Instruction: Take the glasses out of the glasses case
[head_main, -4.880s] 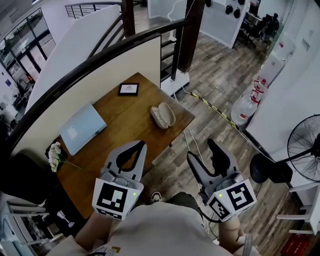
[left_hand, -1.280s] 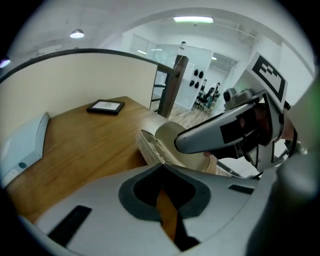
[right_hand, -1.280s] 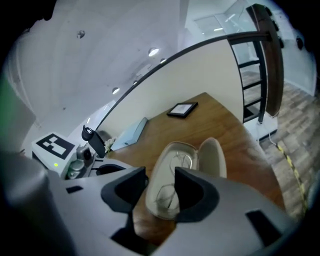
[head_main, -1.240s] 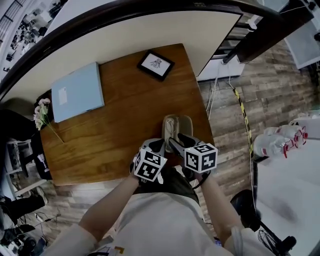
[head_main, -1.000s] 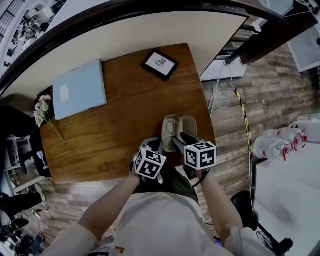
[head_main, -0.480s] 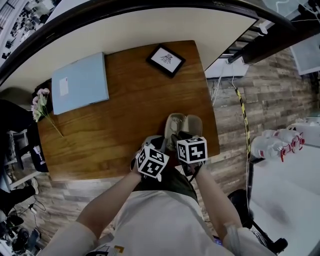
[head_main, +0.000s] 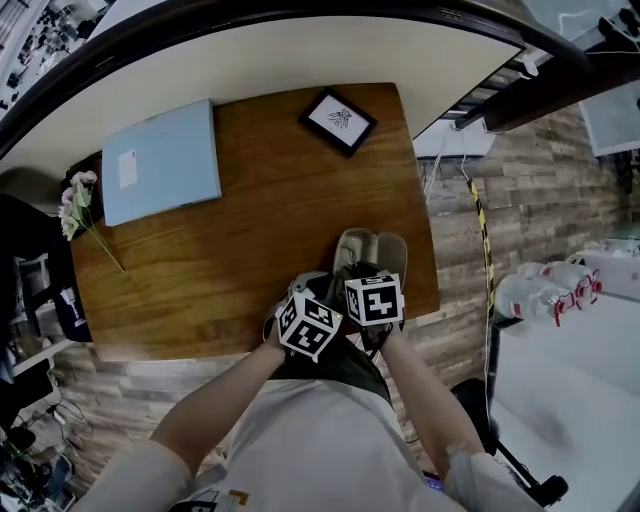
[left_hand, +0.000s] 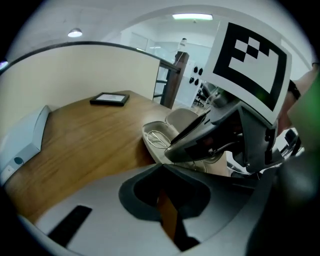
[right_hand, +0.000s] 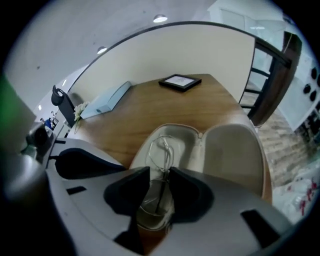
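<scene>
The beige glasses case (head_main: 388, 252) lies open near the table's front right edge, its lid (right_hand: 232, 150) folded flat to the right. Thin wire-rimmed glasses (right_hand: 163, 146) lie folded in its left half. My right gripper (right_hand: 159, 173) points steeply down into that half. Its jaws have just been closing and now stand narrowly apart, with the near end of the glasses between them. I see no firm press on the glasses. My left gripper (left_hand: 161, 169) rests just left of the case (left_hand: 156, 137) with its tips together and nothing in them.
On the wooden table (head_main: 250, 230) a light blue folder (head_main: 160, 162) lies at the back left. A black picture frame (head_main: 337, 120) sits at the back right, and a flower sprig (head_main: 78, 205) lies at the left edge. A curved rail and white wall stand behind.
The case was shut at first with both grippers open and away from the table. Over the last second the lid has fallen flat. My right gripper has sunk onto the glasses with narrower jaws.
</scene>
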